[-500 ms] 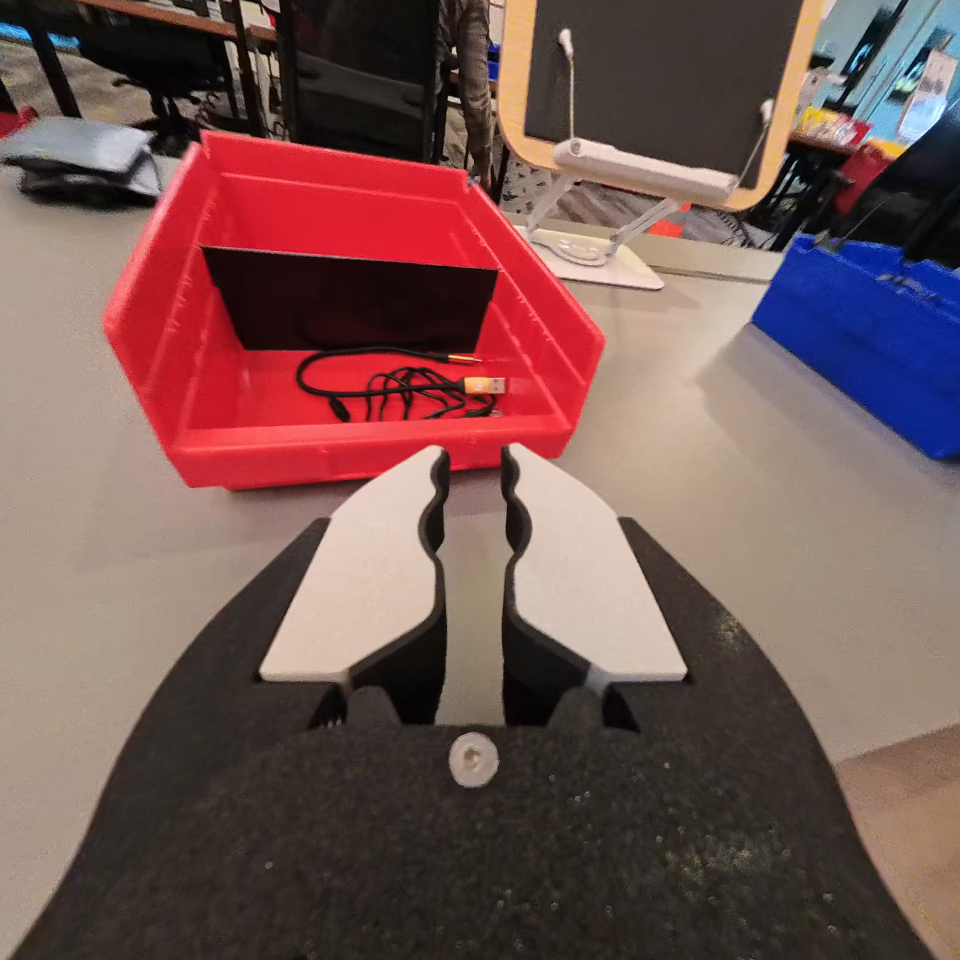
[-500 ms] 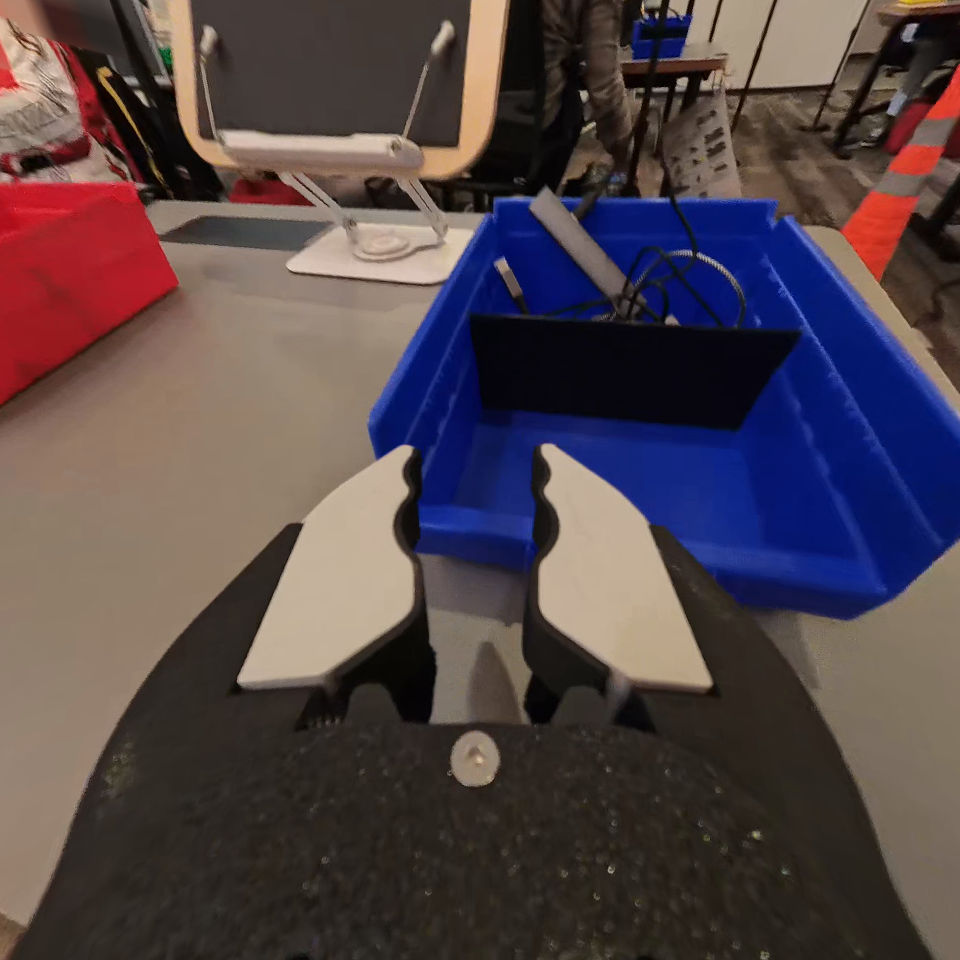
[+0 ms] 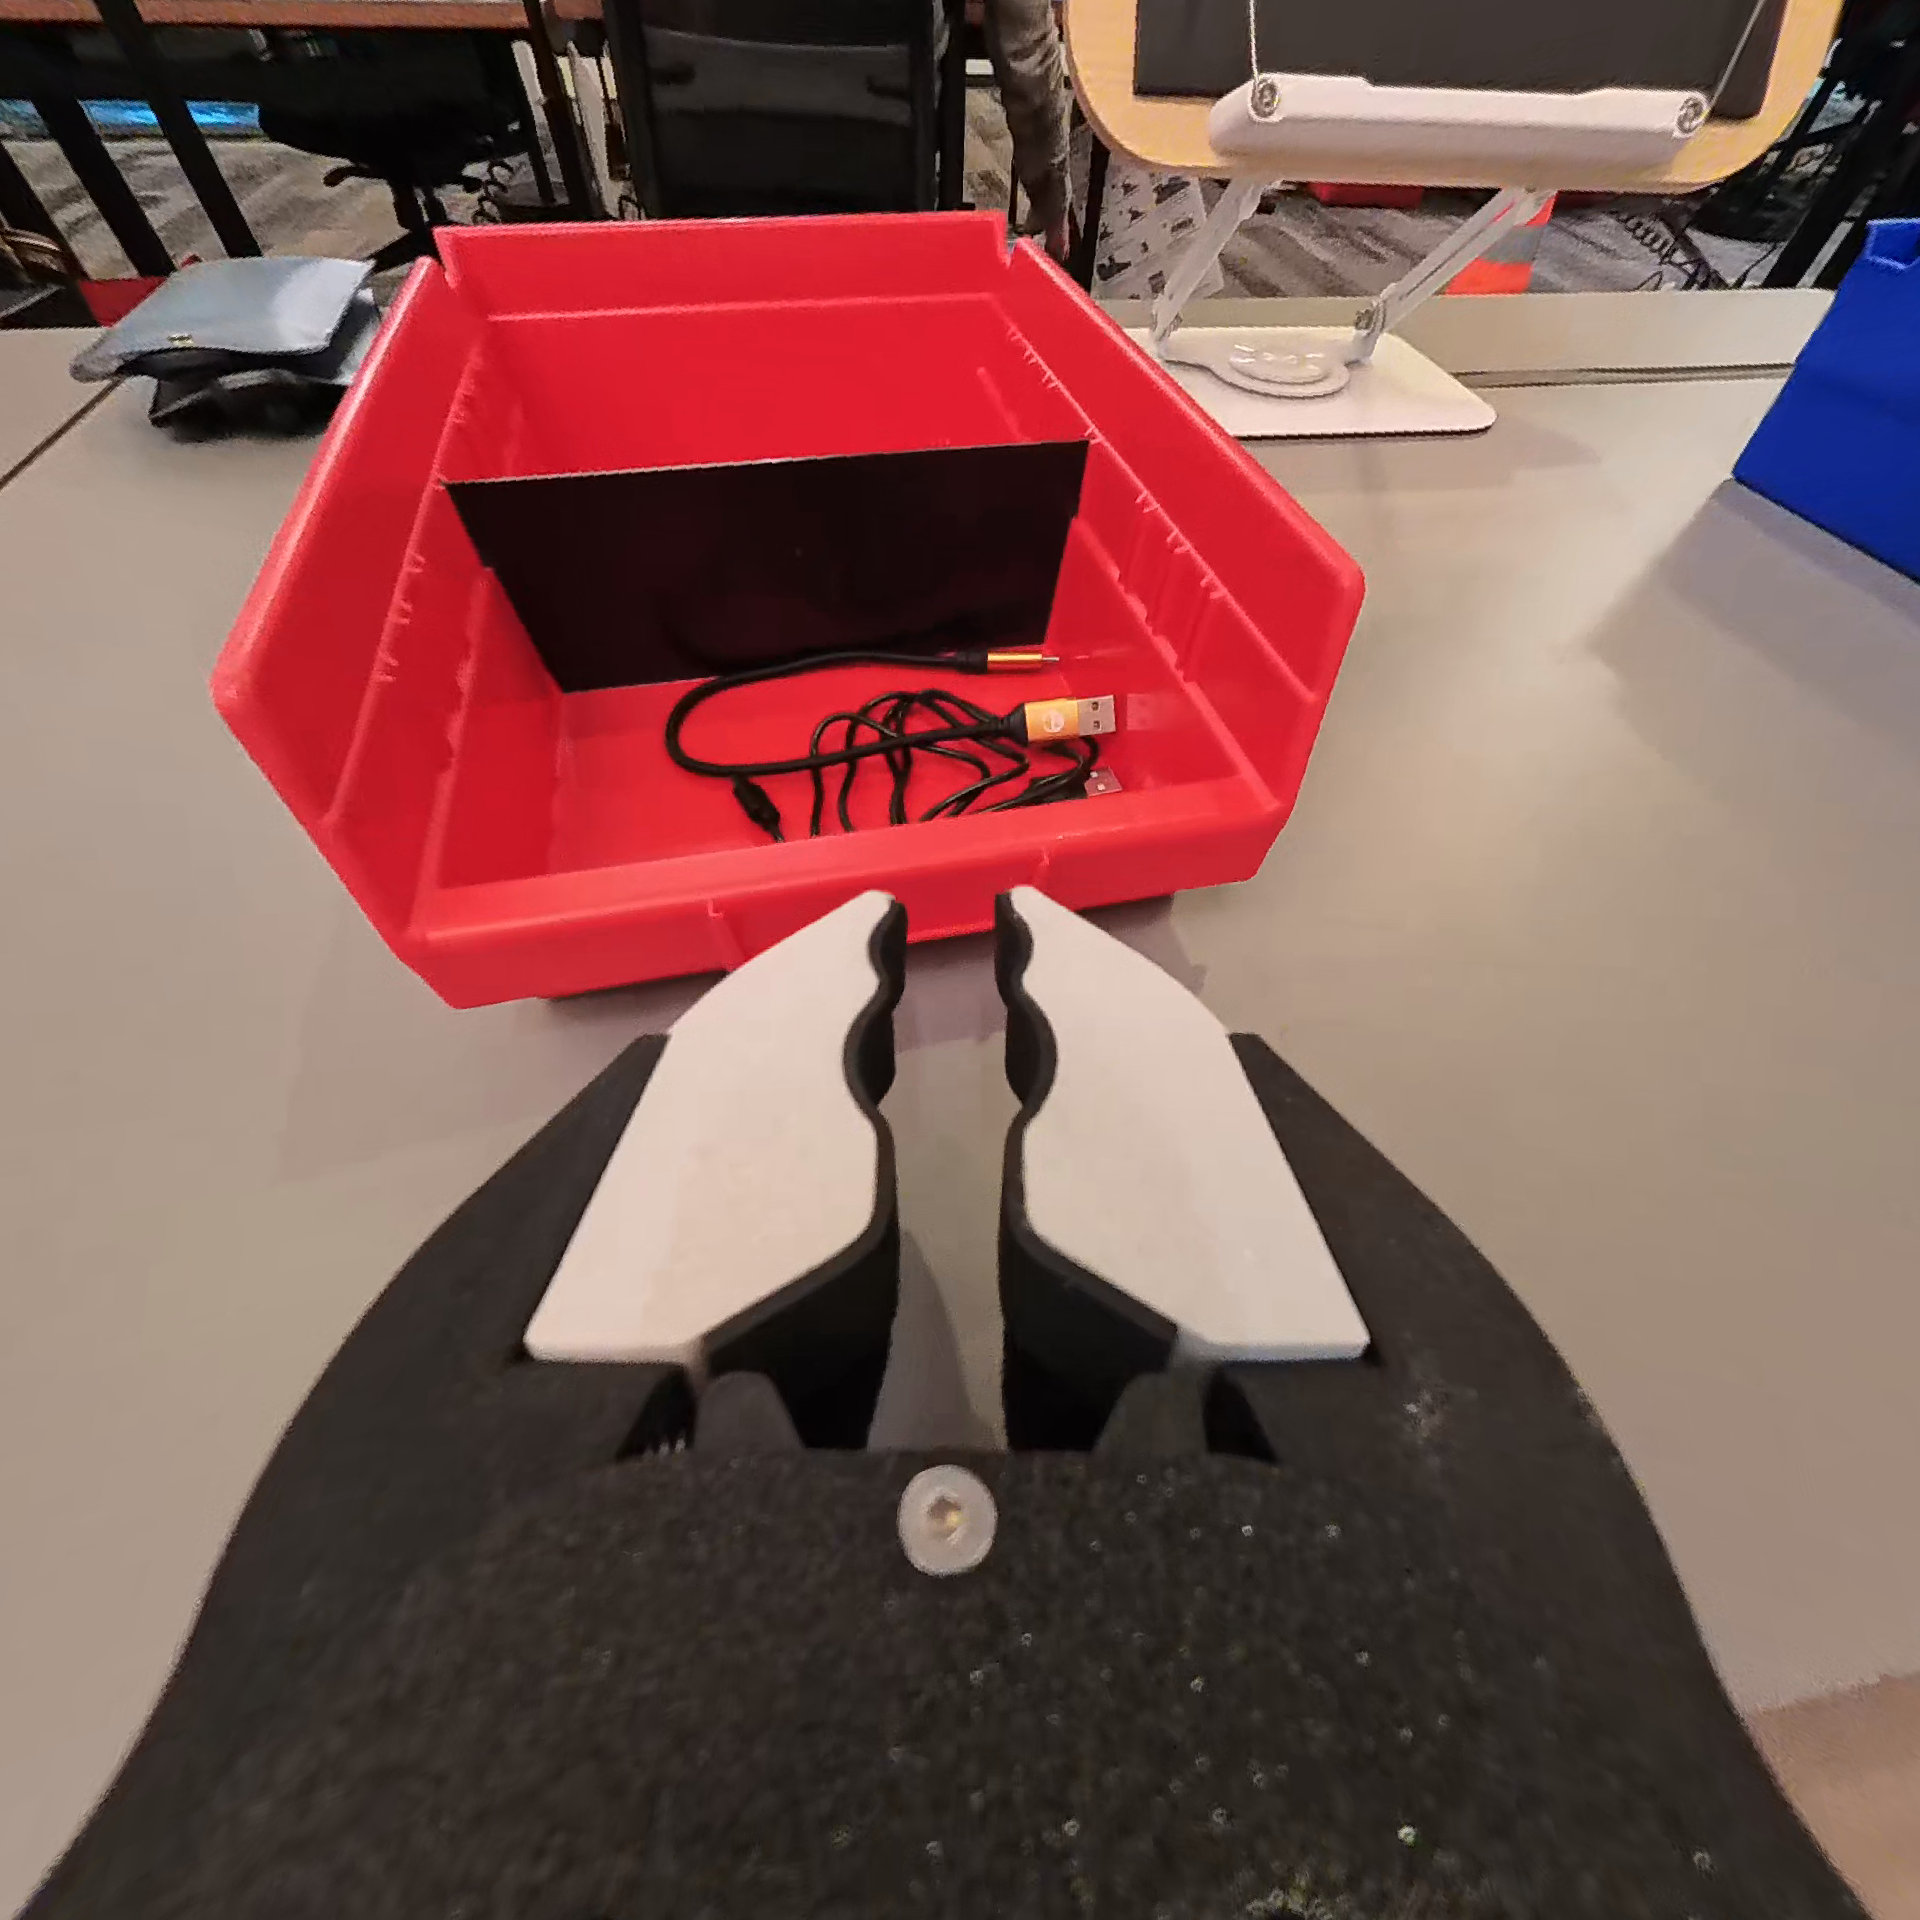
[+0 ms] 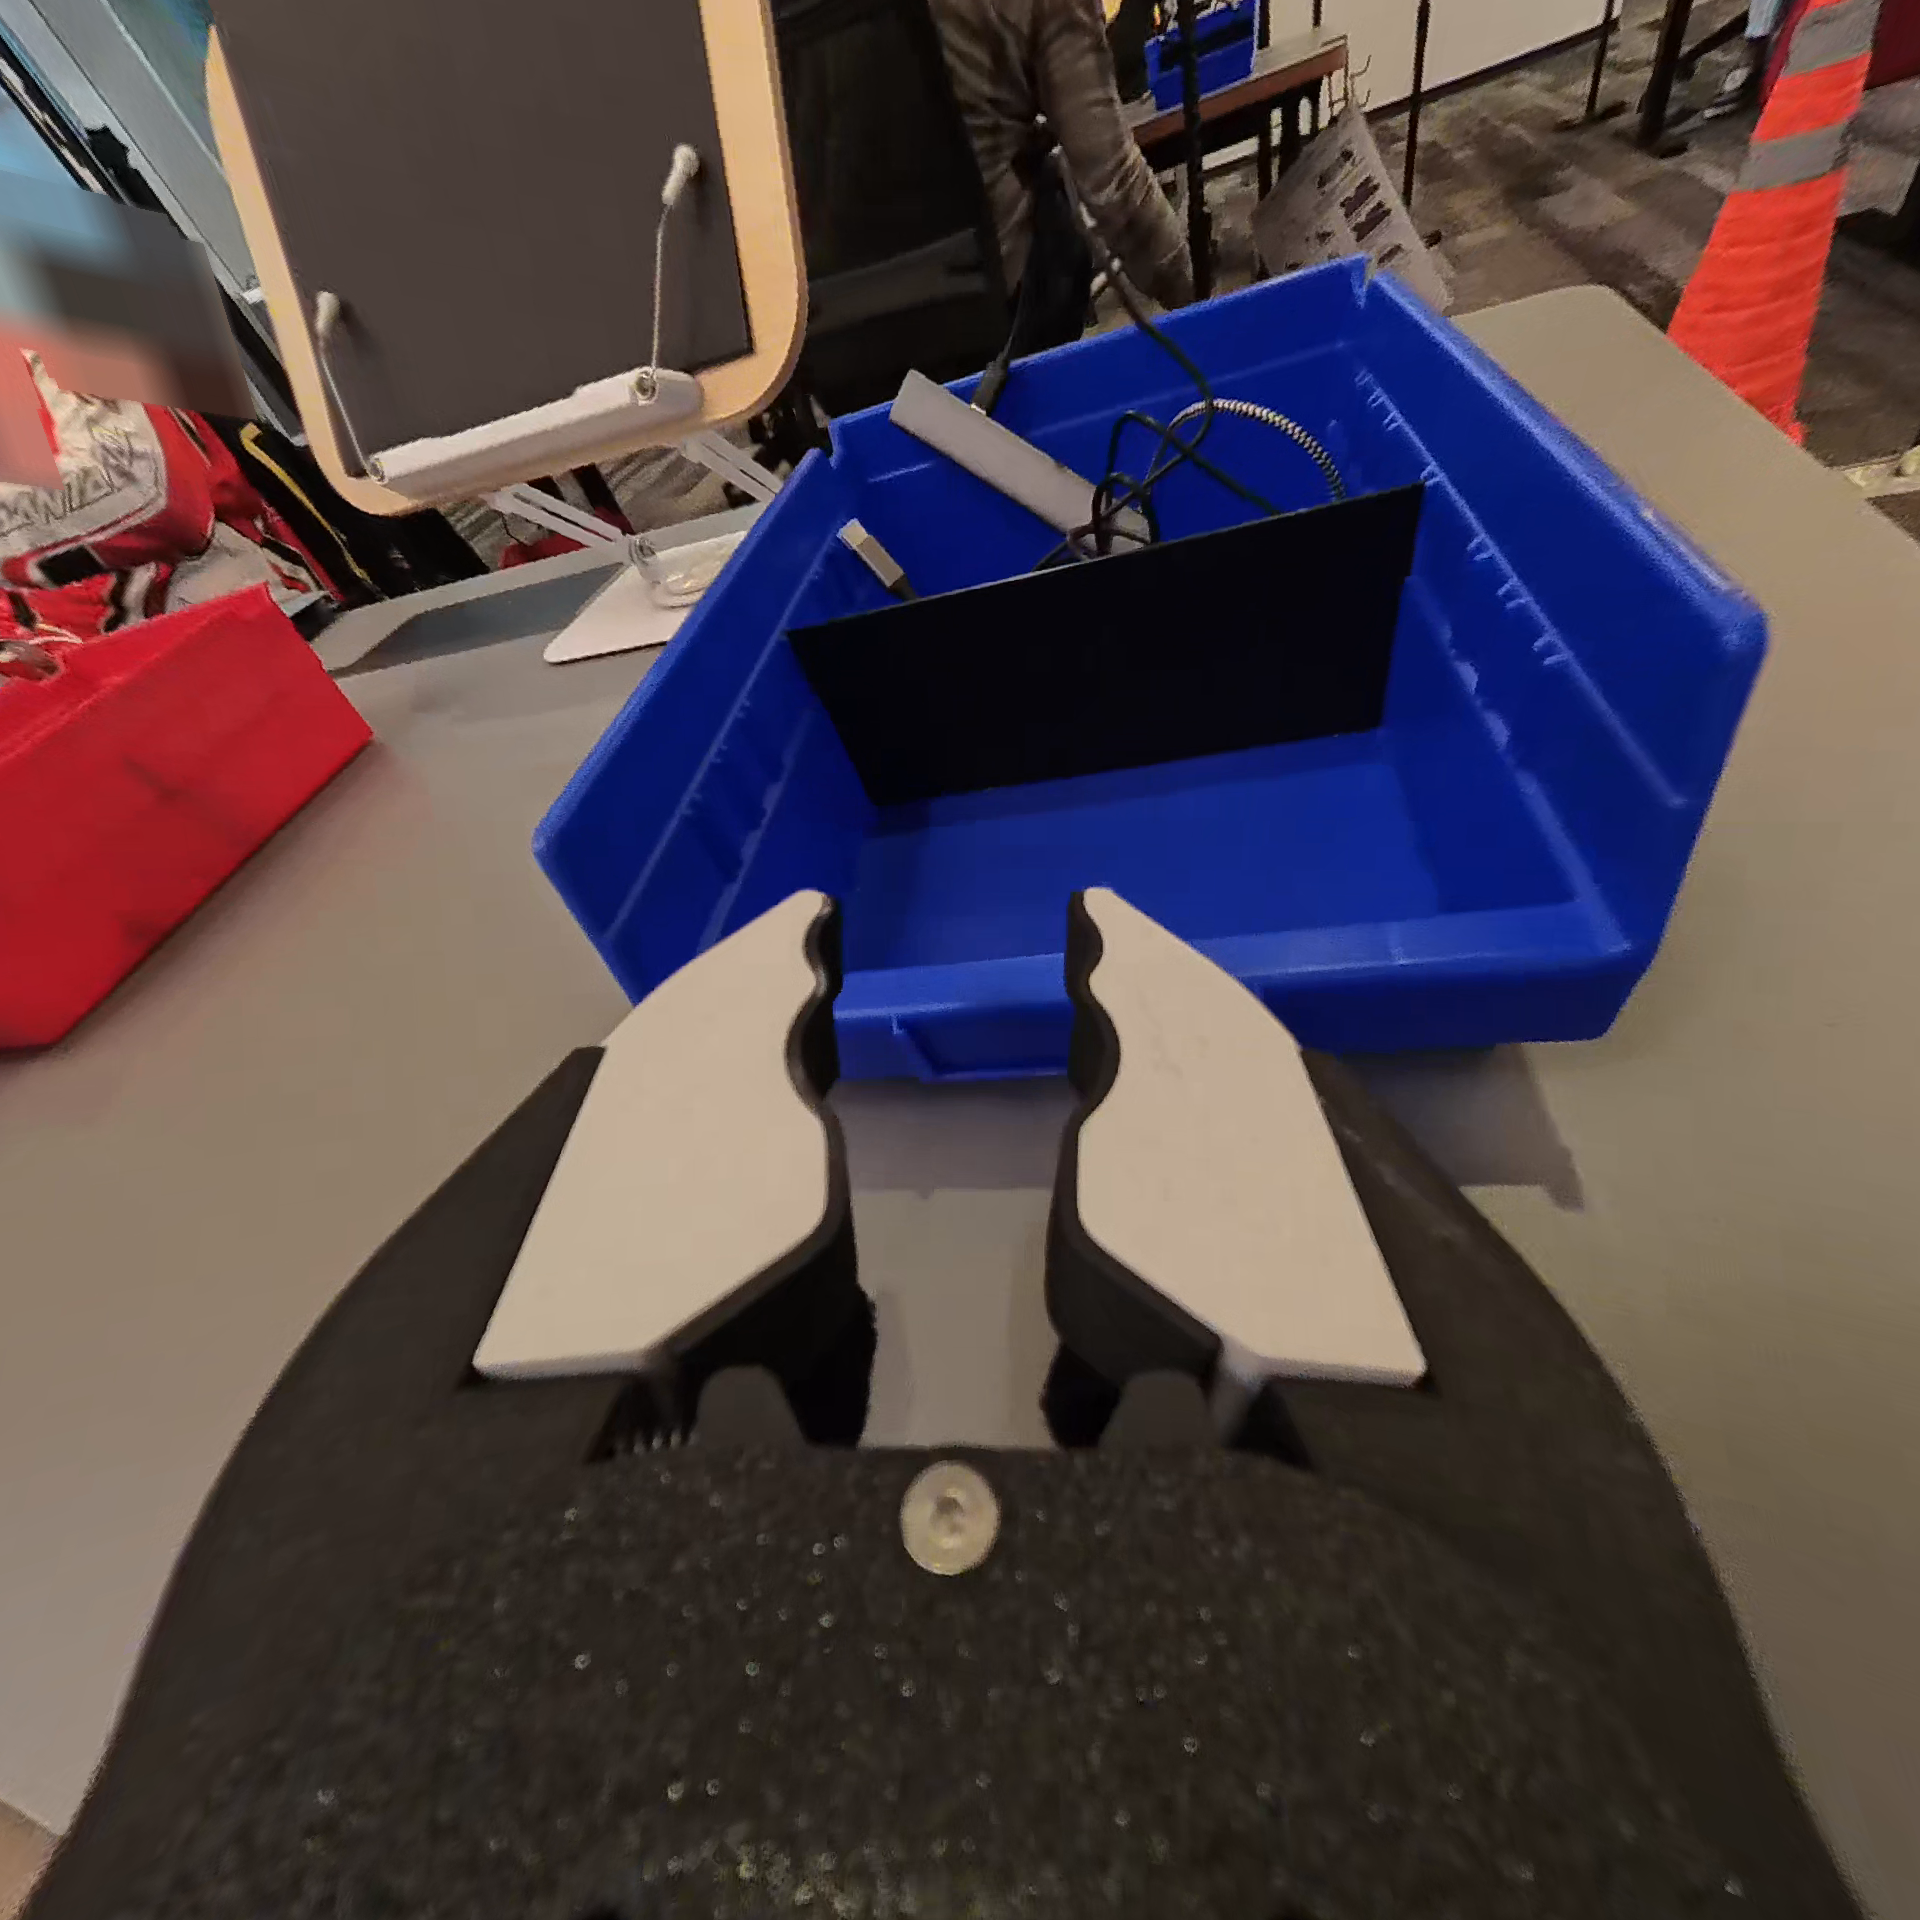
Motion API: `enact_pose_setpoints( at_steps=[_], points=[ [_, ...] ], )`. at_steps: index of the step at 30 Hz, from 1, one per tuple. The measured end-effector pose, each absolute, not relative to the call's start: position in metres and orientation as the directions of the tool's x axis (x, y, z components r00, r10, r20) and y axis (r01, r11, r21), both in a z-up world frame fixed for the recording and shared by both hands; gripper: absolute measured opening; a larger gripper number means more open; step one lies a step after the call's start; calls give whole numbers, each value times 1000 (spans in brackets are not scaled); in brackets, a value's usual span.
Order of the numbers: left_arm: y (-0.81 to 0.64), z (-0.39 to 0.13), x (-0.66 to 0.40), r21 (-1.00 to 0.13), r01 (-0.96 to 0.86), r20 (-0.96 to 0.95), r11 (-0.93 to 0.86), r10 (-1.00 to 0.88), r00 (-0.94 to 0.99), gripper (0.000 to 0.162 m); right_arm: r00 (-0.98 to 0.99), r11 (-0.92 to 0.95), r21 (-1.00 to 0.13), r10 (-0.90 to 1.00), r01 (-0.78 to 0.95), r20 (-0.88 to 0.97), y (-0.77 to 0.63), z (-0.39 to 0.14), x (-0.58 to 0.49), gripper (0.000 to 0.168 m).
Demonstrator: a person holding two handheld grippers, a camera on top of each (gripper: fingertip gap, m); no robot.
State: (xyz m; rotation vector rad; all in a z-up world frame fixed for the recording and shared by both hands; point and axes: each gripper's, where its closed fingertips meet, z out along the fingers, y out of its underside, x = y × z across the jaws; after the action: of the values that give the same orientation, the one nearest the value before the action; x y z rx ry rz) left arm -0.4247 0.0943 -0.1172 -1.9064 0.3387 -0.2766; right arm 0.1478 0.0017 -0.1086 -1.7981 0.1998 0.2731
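Observation:
In the left wrist view a red bin (image 3: 582,935) stands on the grey table (image 3: 1558,935) with a black divider (image 3: 769,561) across it. Tangled black cables (image 3: 904,769) with an orange USB plug (image 3: 1060,719) lie in its front compartment. My left gripper (image 3: 948,914) is slightly open and empty, just short of the bin's front wall. In the right wrist view a blue bin (image 4: 1351,987) has a black divider (image 4: 1122,675). Behind the divider lie a grey bar (image 4: 987,447), black cables and a braided cable (image 4: 1278,436). My right gripper (image 4: 951,914) is open and empty at the bin's front edge.
A board on a white stand (image 3: 1351,395) is at the back between the bins. A dark pouch (image 3: 229,332) lies left of the red bin. The blue bin's corner (image 3: 1839,447) shows at the right. An orange cone (image 4: 1787,208) and a person stand beyond the table. My right gripper's tips are some 25 cm from the grey bar (image 4: 987,447).
The left gripper has swung left, so the red bin sits more centred ahead of it. The right gripper has rolled, so the blue bin appears tilted. Both bins stay put.

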Motion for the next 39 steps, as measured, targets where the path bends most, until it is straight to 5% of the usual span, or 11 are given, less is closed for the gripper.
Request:
enact_pose_setpoints(
  at_steps=[16,21,39],
  points=[
    [94,-124,-419,-918,-34,135,-396,-392,910,14,970,-265,-940,49,-217,-238,11,-109,136,46],
    [92,-125,-411,-915,-47,139,-401,-422,896,14,979,-134,-991,197,-15,-42,10,-79,94,50],
    [49,-108,-313,-942,-66,190,-329,-685,704,32,929,-347,-936,324,-58,-177,64,-105,1,92]
  ],
)
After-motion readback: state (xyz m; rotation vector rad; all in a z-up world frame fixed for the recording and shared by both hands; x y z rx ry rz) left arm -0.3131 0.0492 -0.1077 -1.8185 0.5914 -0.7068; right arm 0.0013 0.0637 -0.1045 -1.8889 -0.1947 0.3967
